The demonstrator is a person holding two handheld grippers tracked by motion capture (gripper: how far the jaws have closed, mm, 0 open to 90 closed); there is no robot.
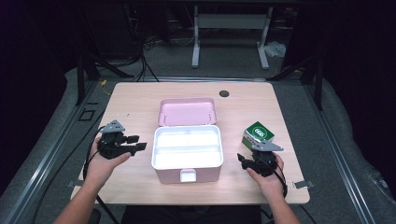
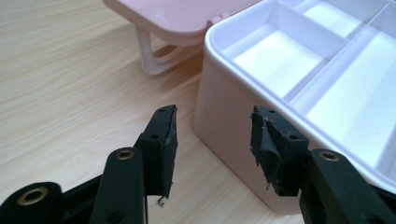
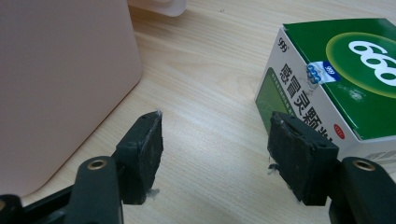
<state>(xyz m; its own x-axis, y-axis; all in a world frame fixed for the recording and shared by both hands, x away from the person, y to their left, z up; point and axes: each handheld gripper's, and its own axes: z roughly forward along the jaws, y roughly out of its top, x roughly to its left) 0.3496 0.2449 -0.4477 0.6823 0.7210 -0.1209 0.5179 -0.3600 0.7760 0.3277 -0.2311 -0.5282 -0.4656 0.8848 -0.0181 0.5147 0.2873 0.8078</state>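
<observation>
Box: pink box (image 1: 187, 156) sits open mid-worktop (image 1: 140, 98), lid (image 1: 187, 111) laid back behind it.
Carton: green carton (image 1: 258, 134) right of the box, apart from it.
Left tool (image 2: 212, 140): jaws wide, empty, beside the box's left wall.
Right tool (image 3: 215, 156): jaws wide, empty, carton's corner just beyond one jaw.
Risk: a skewed closing could nudge the carton toward the worktop's right edge.
Room: bare wood between box and carton.

In the right gripper view the green medicine box (image 3: 345, 79) runs off the right edge, its white numerals cut short, and the small print on its side is hard to read. The pink storage box (image 3: 60, 88) is cropped there at top and left, its opening hidden.
</observation>
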